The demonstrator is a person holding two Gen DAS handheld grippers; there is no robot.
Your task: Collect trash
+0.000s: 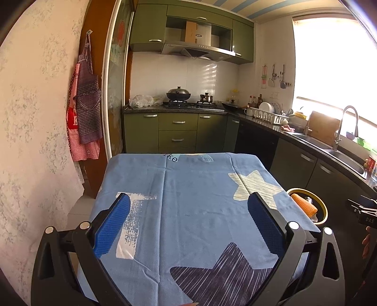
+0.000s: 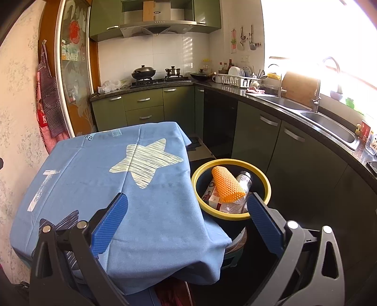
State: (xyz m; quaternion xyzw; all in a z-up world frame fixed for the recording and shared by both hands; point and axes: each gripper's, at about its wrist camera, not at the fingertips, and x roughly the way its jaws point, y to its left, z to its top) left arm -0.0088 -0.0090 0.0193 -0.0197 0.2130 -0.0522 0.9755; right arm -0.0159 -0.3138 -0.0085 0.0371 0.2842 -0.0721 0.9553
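bin point(image 2: 232, 215) contents partly hidden

Olive-green kitchen cabinets point(image 1: 178, 131) at twelve o'clock, under a dark countertop point(image 1: 150, 108) carrying a gas hob point(image 1: 193, 104) with a lidded wok point(image 1: 178, 93). Steel range hood point(image 1: 198, 48) above, against white wall tiles point(image 1: 188, 75). At nine to ten o'clock, pale patterned wallpaper point(image 1: 33, 113) with checked aprons point(image 1: 84, 110) hanging beside a sliding glass door point(image 2: 74, 66). At two to three o'clock, a blown-out bright window point(image 1: 329, 61), a steel sink point(image 2: 329, 127) with curved faucet point(image 1: 348, 124), and a dish rack point(image 2: 238, 78) with plates. Striped ceiling point(image 1: 254, 8) overhead.
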